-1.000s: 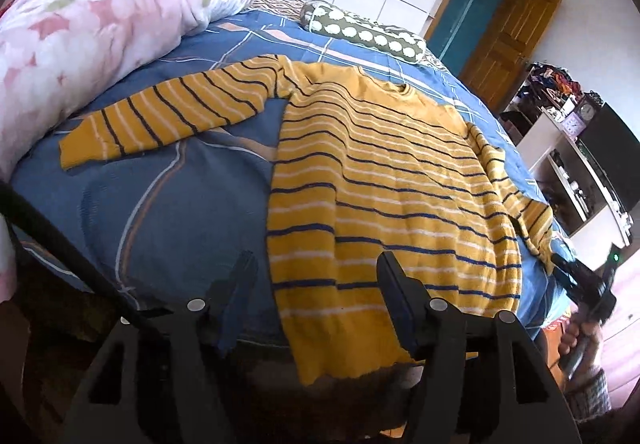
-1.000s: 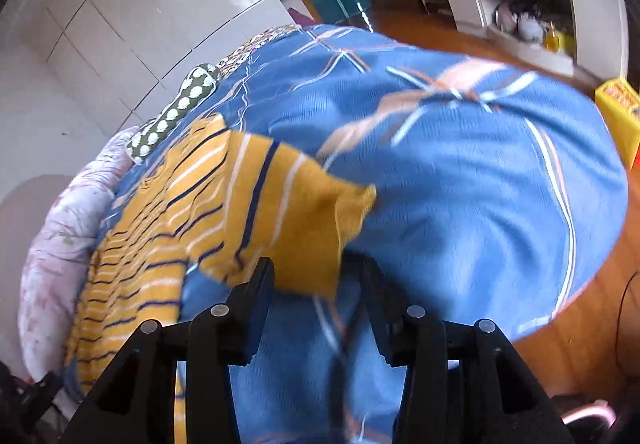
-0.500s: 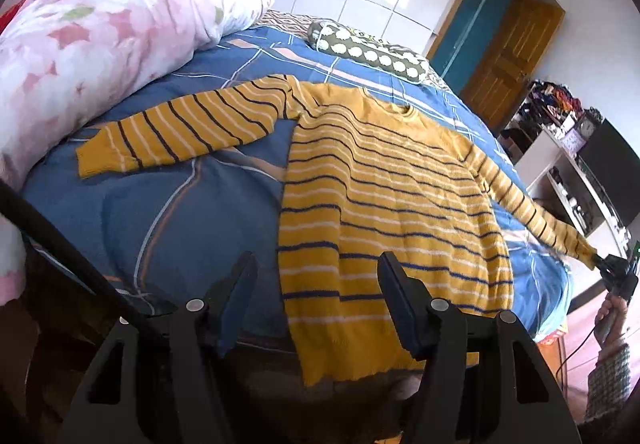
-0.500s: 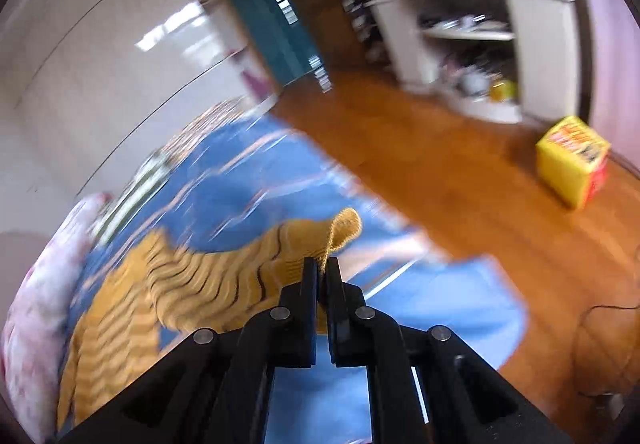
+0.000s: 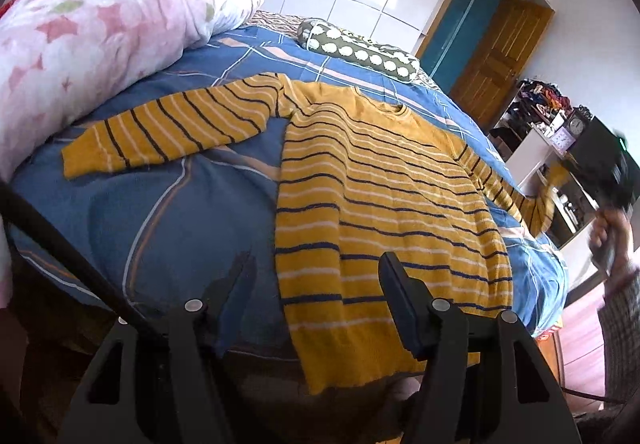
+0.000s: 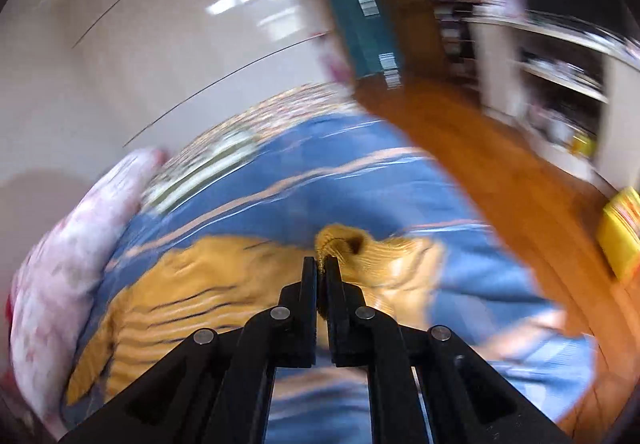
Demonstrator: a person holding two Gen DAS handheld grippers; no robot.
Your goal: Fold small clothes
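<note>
Our right gripper (image 6: 320, 272) pinches the cuff (image 6: 340, 244) of the striped yellow sweater (image 5: 372, 203), which lies flat on the bed (image 5: 160, 211); its body lies leftward. Our left gripper (image 5: 316, 284) gapes empty above the hem.

We are in a home bedroom. A bed (image 5: 168, 211) with a blue patterned cover fills the frame's centre, a pink floral quilt (image 5: 92, 39) at upper left. A wooden door (image 5: 500, 55) stands at upper right, cluttered white shelves (image 5: 536, 159) and a clock (image 5: 576, 125) at right.
</note>
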